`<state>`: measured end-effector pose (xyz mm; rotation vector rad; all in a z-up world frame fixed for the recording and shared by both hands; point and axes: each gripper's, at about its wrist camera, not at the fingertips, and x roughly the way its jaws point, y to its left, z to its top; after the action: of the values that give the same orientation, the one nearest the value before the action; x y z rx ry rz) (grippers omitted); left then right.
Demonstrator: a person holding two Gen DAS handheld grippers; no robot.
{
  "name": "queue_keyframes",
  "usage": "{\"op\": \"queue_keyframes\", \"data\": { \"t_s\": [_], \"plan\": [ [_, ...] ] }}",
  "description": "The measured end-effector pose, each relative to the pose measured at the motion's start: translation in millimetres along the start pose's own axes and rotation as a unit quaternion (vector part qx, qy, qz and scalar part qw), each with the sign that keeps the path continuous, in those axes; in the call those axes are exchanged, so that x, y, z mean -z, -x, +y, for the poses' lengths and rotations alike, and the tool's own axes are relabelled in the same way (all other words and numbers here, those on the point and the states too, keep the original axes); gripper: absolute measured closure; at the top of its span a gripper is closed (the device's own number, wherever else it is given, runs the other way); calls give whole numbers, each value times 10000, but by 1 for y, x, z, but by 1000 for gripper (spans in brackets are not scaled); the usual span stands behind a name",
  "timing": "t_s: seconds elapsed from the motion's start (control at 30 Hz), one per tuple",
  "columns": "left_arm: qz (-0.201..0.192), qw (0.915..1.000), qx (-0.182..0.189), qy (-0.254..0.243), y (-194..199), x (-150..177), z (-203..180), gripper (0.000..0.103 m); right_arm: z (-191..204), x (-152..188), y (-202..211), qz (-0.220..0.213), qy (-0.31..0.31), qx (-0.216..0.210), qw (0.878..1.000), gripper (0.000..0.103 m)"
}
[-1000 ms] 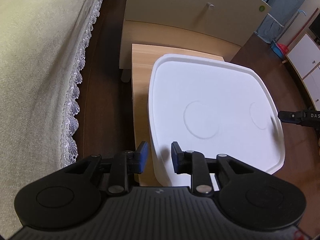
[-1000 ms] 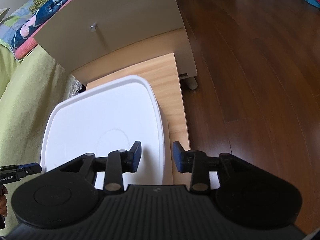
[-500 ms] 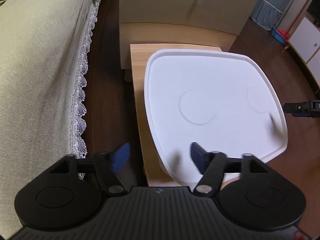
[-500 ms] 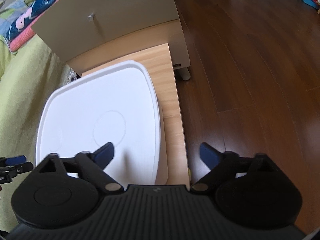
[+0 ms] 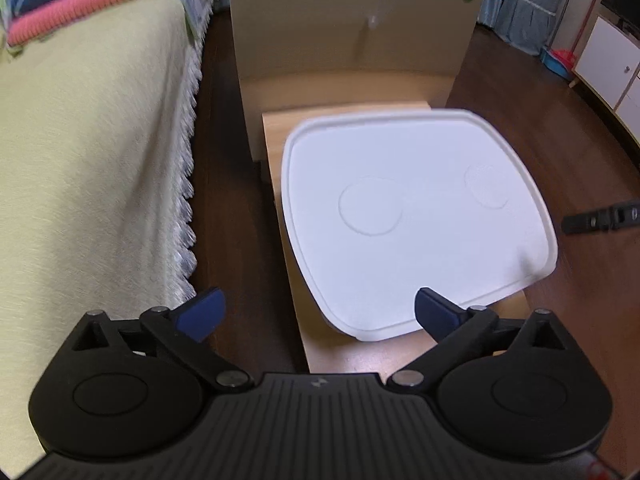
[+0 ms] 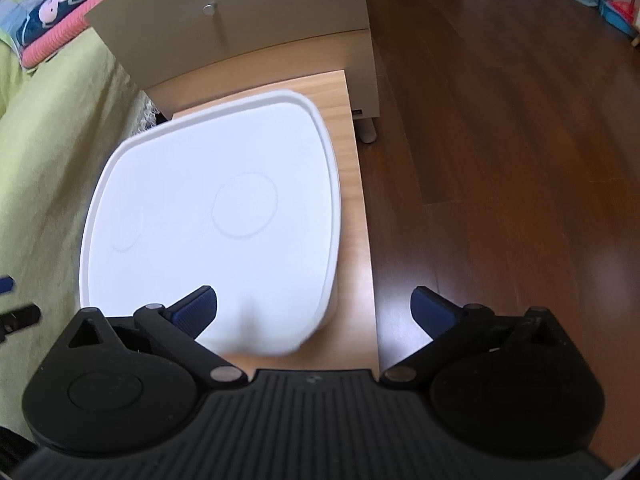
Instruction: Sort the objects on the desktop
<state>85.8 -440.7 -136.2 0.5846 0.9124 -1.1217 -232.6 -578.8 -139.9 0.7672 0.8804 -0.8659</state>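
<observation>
A white plastic box with its lid on sits on a low light-wood table. The lid has round embossed rings. My left gripper hangs open above and in front of the box's near left corner, nothing between its blue-padded fingers. My right gripper is open too, spread over the box's near right corner and the table edge. The right gripper's tip shows at the right edge of the left wrist view. What the box holds is hidden.
A bed with a pale green cover and lace fringe runs along the left. A beige nightstand with a knob stands behind the table. Folded bedding lies on the bed. Dark wood floor stretches right. White cabinets stand far right.
Both grippers went from nearly shut to wide open and drew back and up from the box. The lid stays on the box.
</observation>
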Motion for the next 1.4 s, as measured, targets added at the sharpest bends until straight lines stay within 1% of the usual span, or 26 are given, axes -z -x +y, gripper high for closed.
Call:
{"op": "queue_keyframes", "data": {
  "t_s": [0.1, 0.17, 0.27, 0.33, 0.53, 0.67, 0.73, 0.93, 1.0, 1.13, 1.4],
  "plan": [
    [-89, 9999, -15, -53, 17, 3, -8, 1, 6, 13, 14, 9, -20, 15, 10000, 1],
    [-127, 9998, -95, -114, 29, 6, -13, 1, 11, 22, 24, -25, 22, 45, 10000, 1],
    [-180, 9996, -149, -148, 44, 15, -23, 1, 20, 33, 39, -50, 120, 74, 9999, 1],
    [-190, 9996, -116, -148, 53, 23, -29, 1, 26, 40, 48, -75, 167, 91, 9998, 1],
    [-186, 9997, -125, -21, 74, 50, -44, 1, 41, 61, 71, -61, 157, 19, 9999, 1],
    [-220, 9996, -152, 106, 86, 62, -50, 1, 51, 71, 75, -43, 249, -5, 9997, 1],
    [-210, 9995, -155, 199, 89, 67, -52, 1, 55, 75, 78, -72, 284, 27, 9996, 1],
    [-260, 9984, -444, 253, 93, 76, -61, 1, 67, 87, 85, -153, 433, 92, 9989, 1],
    [-229, 9983, -486, 225, 91, 80, -65, 1, 70, 89, 85, -155, 482, 79, 9987, 1],
    [-283, 9968, -740, 101, 90, 84, -72, 1, 75, 92, 88, -200, 582, 116, 9980, 1],
    [-296, 9964, -781, 157, 87, 87, -69, 1, 85, 98, 90, -261, 755, 167, 9967, 1]
  ]
}}
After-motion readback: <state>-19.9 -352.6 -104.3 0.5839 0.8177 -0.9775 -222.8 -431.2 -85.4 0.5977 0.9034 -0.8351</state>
